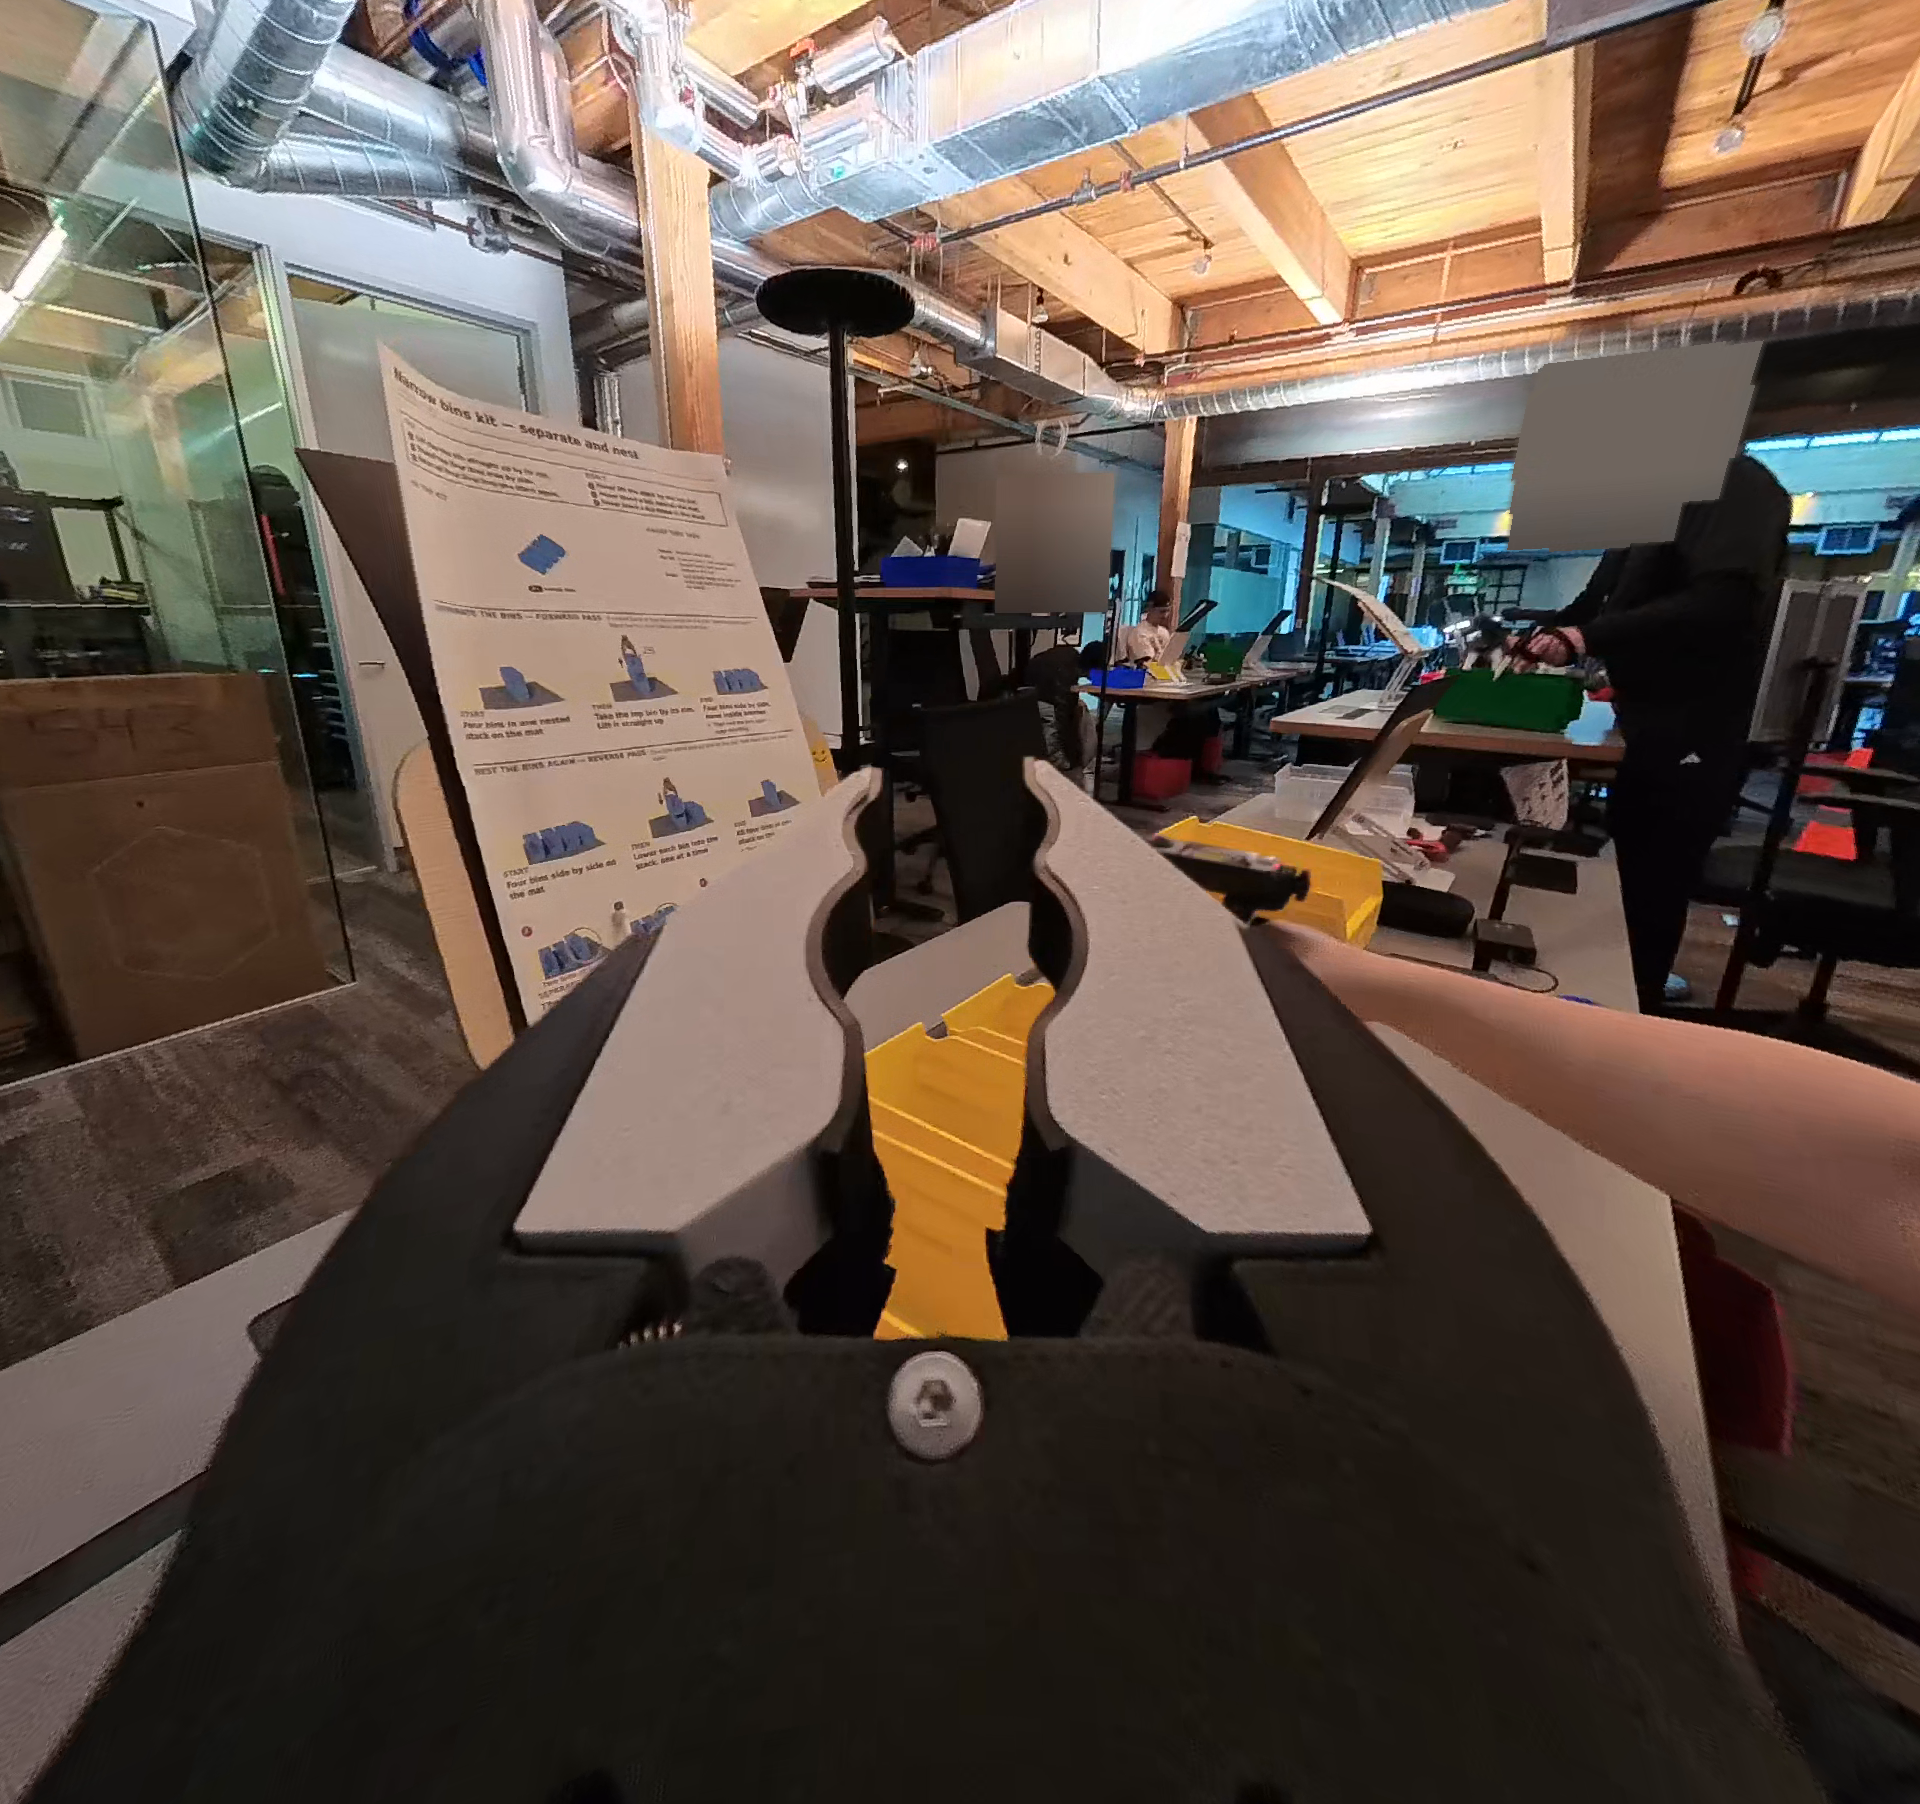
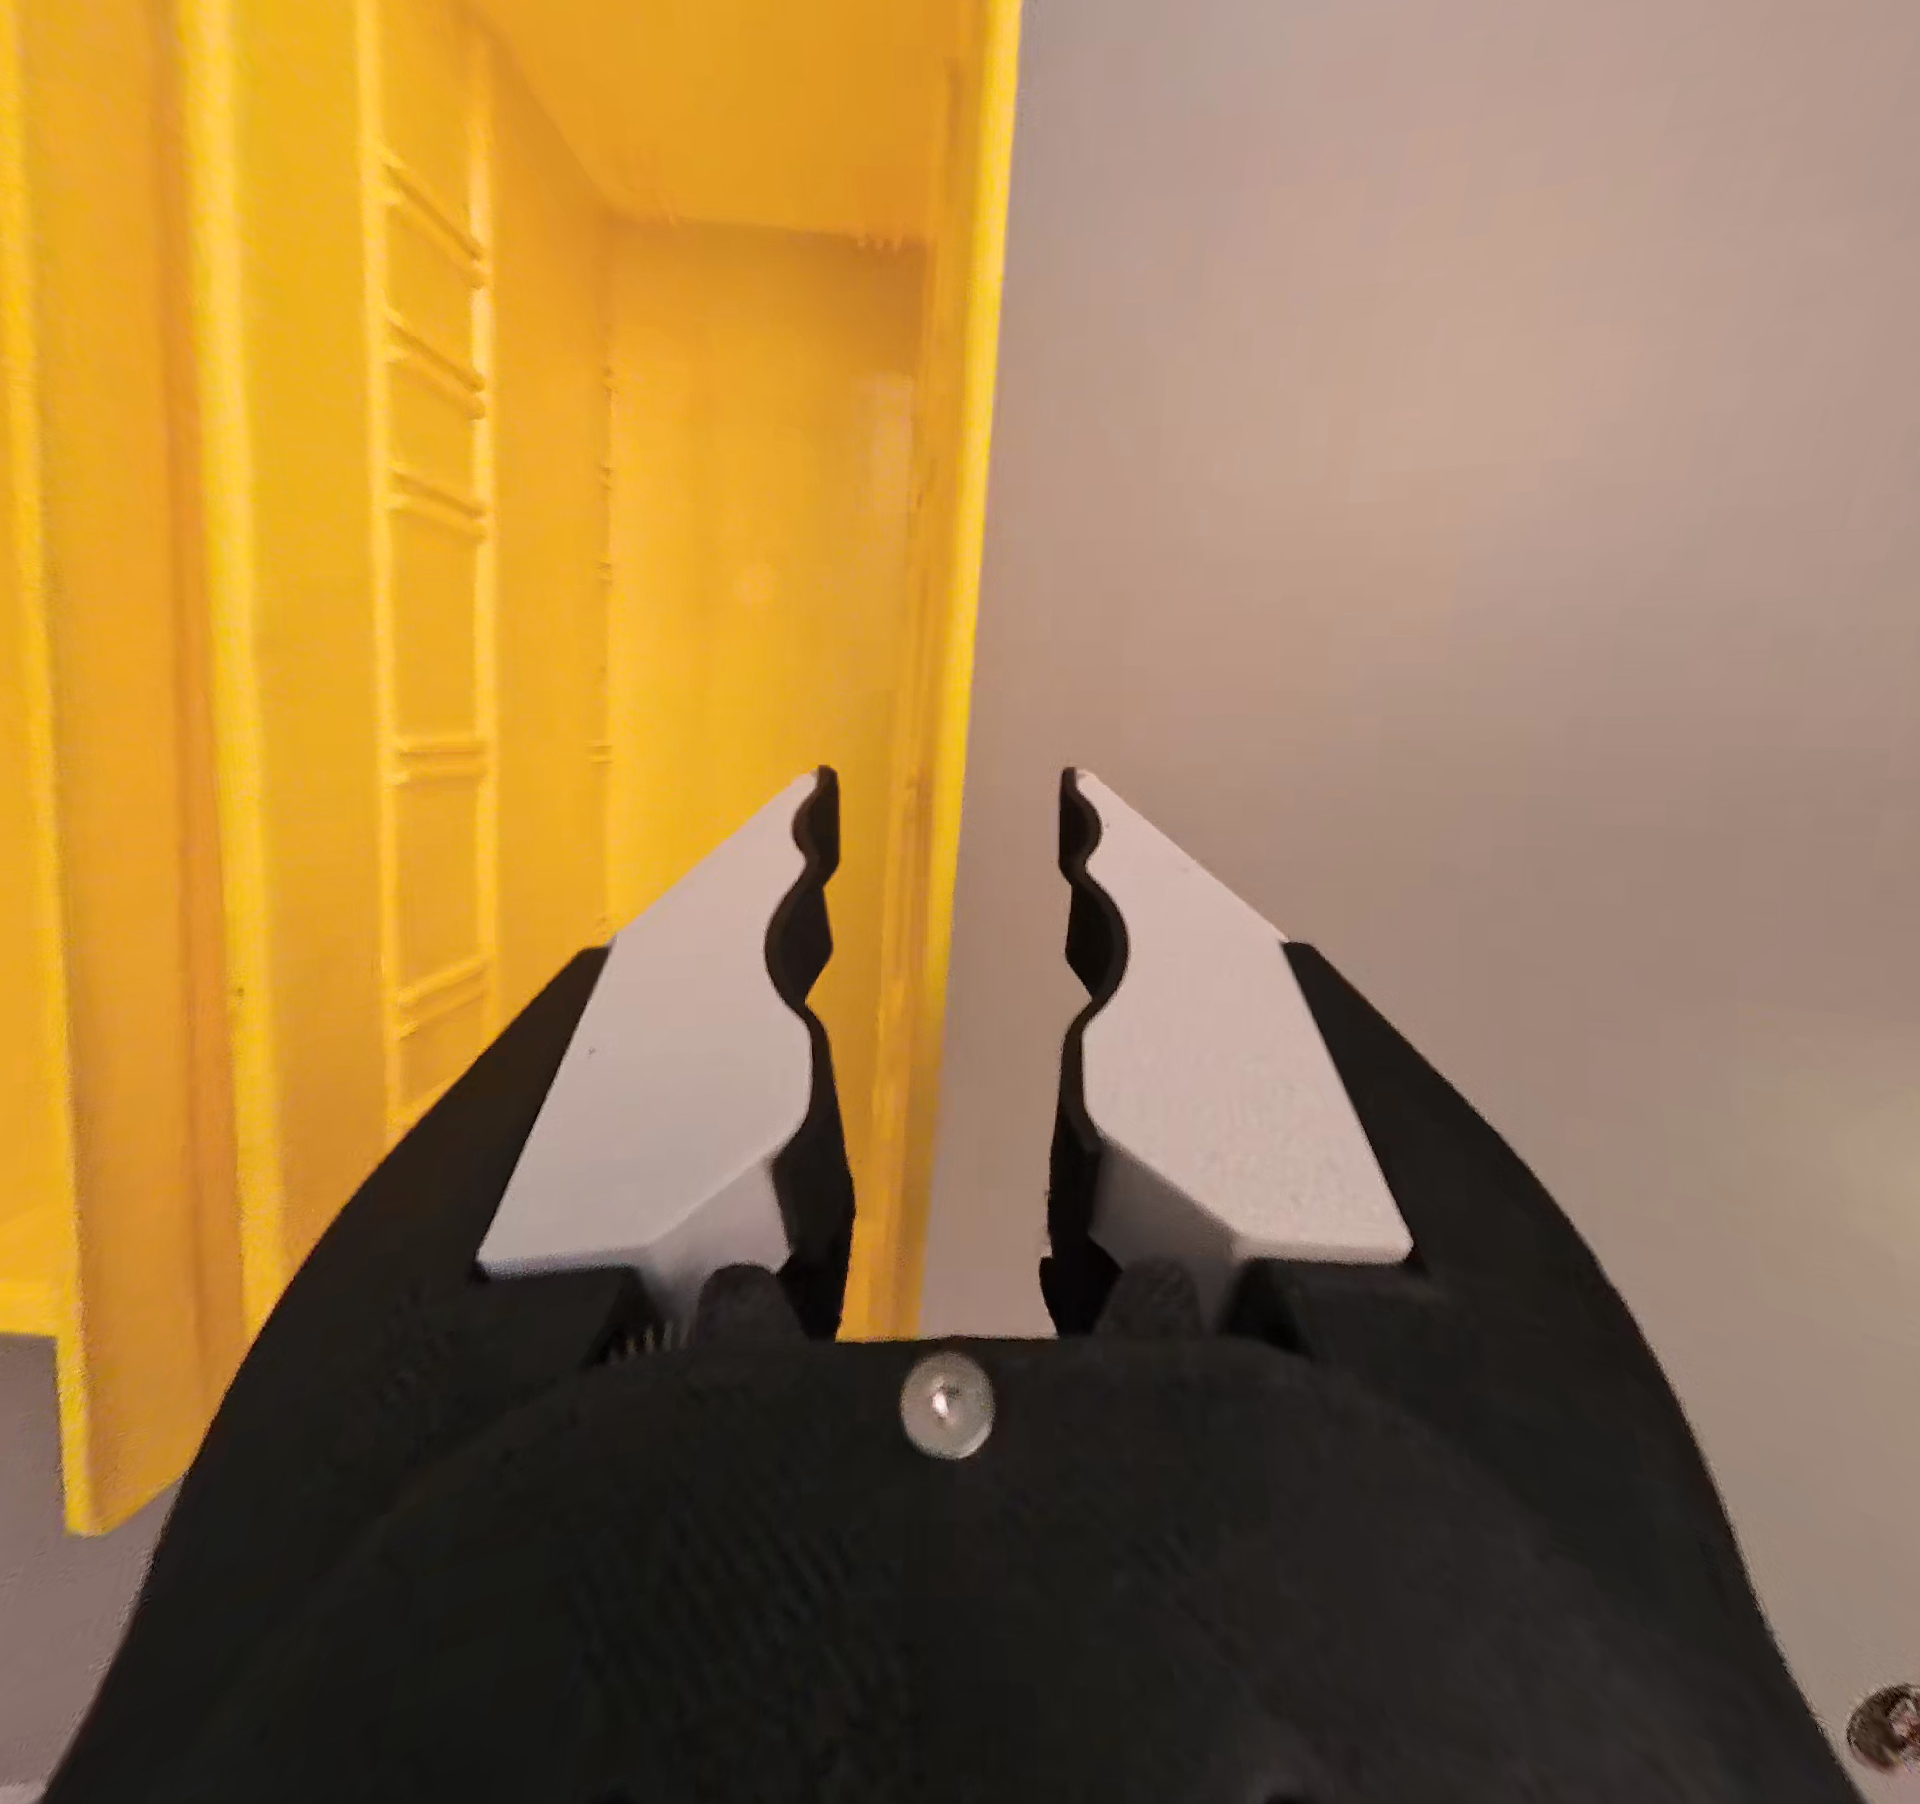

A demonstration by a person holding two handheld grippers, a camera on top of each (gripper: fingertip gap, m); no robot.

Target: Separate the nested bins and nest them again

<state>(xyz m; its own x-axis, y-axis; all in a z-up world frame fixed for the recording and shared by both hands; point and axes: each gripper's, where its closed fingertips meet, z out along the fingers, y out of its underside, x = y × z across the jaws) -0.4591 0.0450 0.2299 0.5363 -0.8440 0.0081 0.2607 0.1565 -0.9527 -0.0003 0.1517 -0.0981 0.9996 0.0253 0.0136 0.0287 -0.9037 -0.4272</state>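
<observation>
In the right wrist view, the right gripper (image 2: 948, 788) stands part open over the right wall of a yellow bin (image 2: 727, 507): the left fingertip (image 2: 816, 809) sits inside the bin, the other outside over the pale table (image 2: 1455, 507), and the wall runs between them toward 12 o'clock with a gap on each side, so nothing is gripped. The bin is moulded plastic, smooth inside, with ribbed ladder-like ridges at 10 o'clock; its left part is cut off by the frame.

In the left wrist view, the left gripper (image 1: 951, 788) has wavy black pads on flat grey fingers, parted at the tips and holding nothing. Stepped yellow bins (image 1: 945, 1131) show low between the fingers, mostly hidden. Another yellow bin (image 1: 1309, 871) lies at 2 o'clock beyond a forearm (image 1: 1610, 1079). An instruction sheet (image 1: 592, 663) leans at 10 o'clock.
</observation>
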